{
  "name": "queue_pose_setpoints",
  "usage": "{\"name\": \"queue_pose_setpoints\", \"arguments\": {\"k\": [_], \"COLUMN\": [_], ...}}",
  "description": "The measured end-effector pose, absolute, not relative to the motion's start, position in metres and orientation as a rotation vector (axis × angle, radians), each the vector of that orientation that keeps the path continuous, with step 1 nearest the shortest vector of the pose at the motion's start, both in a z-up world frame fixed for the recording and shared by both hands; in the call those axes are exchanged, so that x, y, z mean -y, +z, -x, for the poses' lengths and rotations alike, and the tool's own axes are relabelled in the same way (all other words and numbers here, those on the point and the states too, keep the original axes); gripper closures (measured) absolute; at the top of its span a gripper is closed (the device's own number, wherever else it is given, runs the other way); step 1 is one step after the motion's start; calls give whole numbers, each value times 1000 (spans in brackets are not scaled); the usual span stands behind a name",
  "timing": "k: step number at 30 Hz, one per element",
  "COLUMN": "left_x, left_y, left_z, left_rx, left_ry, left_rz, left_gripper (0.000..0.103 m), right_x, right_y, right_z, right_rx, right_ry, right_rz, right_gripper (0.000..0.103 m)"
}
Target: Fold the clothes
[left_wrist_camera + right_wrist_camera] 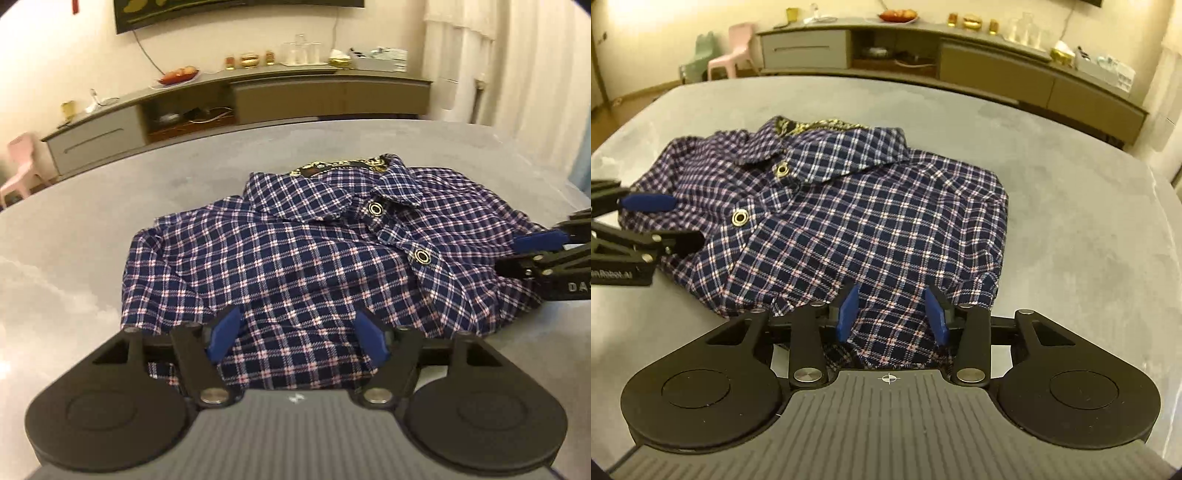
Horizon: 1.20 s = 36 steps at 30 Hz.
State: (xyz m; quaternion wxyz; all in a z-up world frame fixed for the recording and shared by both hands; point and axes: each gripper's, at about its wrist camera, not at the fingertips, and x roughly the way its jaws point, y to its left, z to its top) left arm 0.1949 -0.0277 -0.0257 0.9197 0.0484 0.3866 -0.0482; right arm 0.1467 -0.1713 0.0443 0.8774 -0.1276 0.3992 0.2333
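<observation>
- On the grey table (92, 229), the plaid shirt (295, 258) lies as a compact bundle, collar (369, 181) at its far end, front placket with 2 metal snaps (422, 256) facing up, the sides apparently tucked under.
- Judged by that shape, the fold is well along or complete; the lumpy near hem would fit either a last tidy-up or a finished garment just let go, and the pictures do not settle which.
- The left gripper (295, 338) sits at the shirt's near hem with its blue pads (223, 338) spread wide; cloth lies between them, but nothing is pinched.
- The right gripper (892, 314) is likewise released, its pads apart over the shirt's near hem on its own side, with fabric between them and no grip.
- In the right wrist view, the left gripper (661, 221) reaches in at the shirt's left edge; in the left wrist view, the right gripper (524, 254) shows at the shirt's right edge, its fingers parted.
- Any further move would call for a clean pinch on 1 hem layer without dragging the bundle open.
- Beyond the shirt's collar, a long sideboard (295, 96) lines the wall.
</observation>
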Motion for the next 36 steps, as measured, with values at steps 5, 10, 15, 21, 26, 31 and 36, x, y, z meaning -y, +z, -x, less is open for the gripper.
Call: {"name": "queue_pose_setpoints", "arguments": {"k": [5,10,15,21,26,31,36], "left_x": [18,23,30,34,38,30,25], "left_y": [-3,16,22,16,17,15,9], "left_z": [-170,-144,-120,-114,-109,-103,-108], "left_rx": [-772,-747,-714,-755,-738,-677,-701], "left_ry": [-45,-45,-50,-25,-39,-89,-77], "left_rz": [-43,10,21,5,-17,45,43], "left_gripper": [24,15,4,0,0,0,0], "right_x": [158,154,149,143,146,148,148], "right_y": [66,68,69,66,62,57,53], "right_z": [-122,-98,-76,-58,-61,-68,-75], "right_rx": [-753,-735,-721,-701,-690,-699,-708], "right_ry": [464,455,445,409,361,335,320], "right_rz": [196,155,114,108,101,101,108], "right_gripper": [18,18,18,14,13,13,13]}}
